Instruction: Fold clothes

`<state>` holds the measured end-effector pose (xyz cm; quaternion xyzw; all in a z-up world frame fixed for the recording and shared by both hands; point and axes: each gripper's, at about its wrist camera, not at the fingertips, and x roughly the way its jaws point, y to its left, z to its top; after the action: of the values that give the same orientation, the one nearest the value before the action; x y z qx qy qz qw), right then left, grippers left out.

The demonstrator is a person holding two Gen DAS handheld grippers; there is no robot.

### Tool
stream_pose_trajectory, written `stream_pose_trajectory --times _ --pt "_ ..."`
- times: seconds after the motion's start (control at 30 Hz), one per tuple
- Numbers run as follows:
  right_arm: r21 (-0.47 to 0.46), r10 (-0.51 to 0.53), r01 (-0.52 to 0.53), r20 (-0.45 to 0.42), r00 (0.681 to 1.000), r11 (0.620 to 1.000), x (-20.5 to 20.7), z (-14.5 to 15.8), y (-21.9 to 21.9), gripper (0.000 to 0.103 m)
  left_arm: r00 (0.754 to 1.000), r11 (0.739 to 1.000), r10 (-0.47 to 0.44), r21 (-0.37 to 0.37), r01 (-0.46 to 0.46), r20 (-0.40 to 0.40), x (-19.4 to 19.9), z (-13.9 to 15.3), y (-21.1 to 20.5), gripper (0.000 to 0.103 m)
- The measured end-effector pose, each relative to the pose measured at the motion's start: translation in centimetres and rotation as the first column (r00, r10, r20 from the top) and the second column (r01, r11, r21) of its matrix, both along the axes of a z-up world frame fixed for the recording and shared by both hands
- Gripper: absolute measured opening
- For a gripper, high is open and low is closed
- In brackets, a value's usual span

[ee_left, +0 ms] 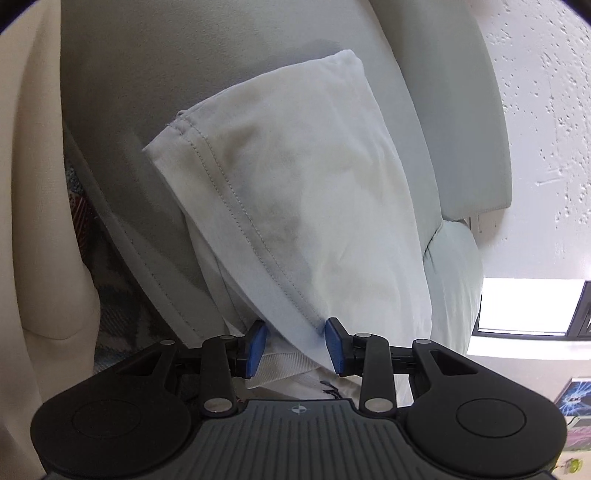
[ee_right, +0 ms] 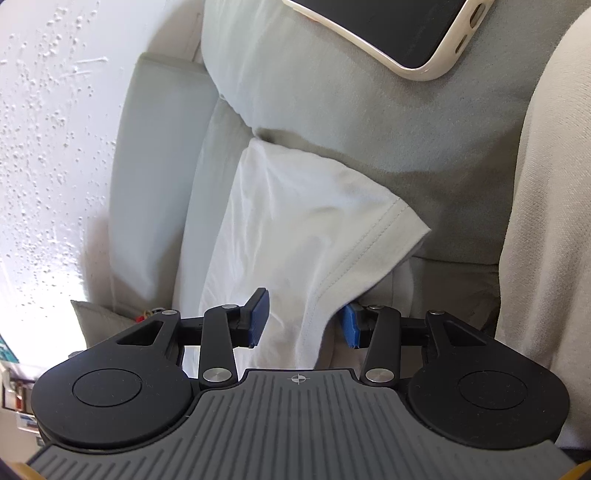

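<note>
My left gripper [ee_left: 295, 345] has jaws spread w/ a white t-shirt [ee_left: 303, 192] bunched between the blue pads, not pinched. Right gripper [ee_right: 306, 321] also spread, shirt sleeve [ee_right: 373, 229] draped btwn its pads. Shirt lies on a grey sofa cushion [ee_right: 332, 107] (phone [ee_right: 388, 29] up top).

A white T-shirt [ee_left: 314, 192] (stitched sleeve hem showing, faintly stained) lies rumpled on grey sofa cushions [ee_left: 454, 110].
</note>
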<state>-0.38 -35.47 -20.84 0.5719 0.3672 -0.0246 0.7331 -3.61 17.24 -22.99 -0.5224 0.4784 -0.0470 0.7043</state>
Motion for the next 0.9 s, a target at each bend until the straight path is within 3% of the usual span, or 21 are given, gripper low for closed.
stream_pose_trajectory --times 0.2,0.4,0.53,0.63,0.67,0.7,0.73,0.9 --pt "0.013 -0.011 0.011 0.009 1.0 1.0 -0.2 0.0 -0.2 0.047 0.998 0.999 0.044 -0.032 -0.042 0.044 -0.7 1.1 0.9 0.033" --pt "0.015 -0.019 0.019 0.0 1.0 1.0 -0.1 -0.1 -0.5 0.047 0.993 0.991 0.114 -0.073 -0.113 0.013 -0.5 1.0 2.0 0.033" --pt "0.006 -0.047 0.047 -0.002 0.999 0.999 -0.3 0.1 -0.8 0.047 0.992 0.992 0.125 -0.037 -0.124 0.025 -0.4 2.1 2.4 0.033" --pt "-0.019 -0.054 0.054 0.014 0.998 0.998 -0.5 0.2 -0.8 0.022 0.991 0.991 0.134 -0.012 -0.134 0.01 -0.6 1.9 2.3 0.027" --pt "-0.03 -0.051 0.052 0.014 0.999 0.998 -0.5 0.3 -0.7 0.011 0.991 0.991 0.136 -0.005 -0.136 0.004 -0.8 1.9 2.3 0.018" --pt "-0.055 -0.044 0.044 0.012 0.999 0.997 -0.4 0.7 -0.7 0.008 0.991 0.991 0.131 0.008 -0.131 0.004 -0.9 1.9 2.3 0.005" --pt "-0.083 -0.035 0.036 0.01 0.999 0.996 -0.4 1.0 -0.6 0.006 0.993 0.992 0.119 0.033 -0.12 0.01 -0.9 2.2 2.2 0.0" --pt "-0.21 0.005 -0.01 -0.024 1.0 0.978 -0.2 3.8 -0.3 0.004 0.996 0.987 0.071 0.14 -0.078 0.054 -0.6 5.1 1.5 0.0"
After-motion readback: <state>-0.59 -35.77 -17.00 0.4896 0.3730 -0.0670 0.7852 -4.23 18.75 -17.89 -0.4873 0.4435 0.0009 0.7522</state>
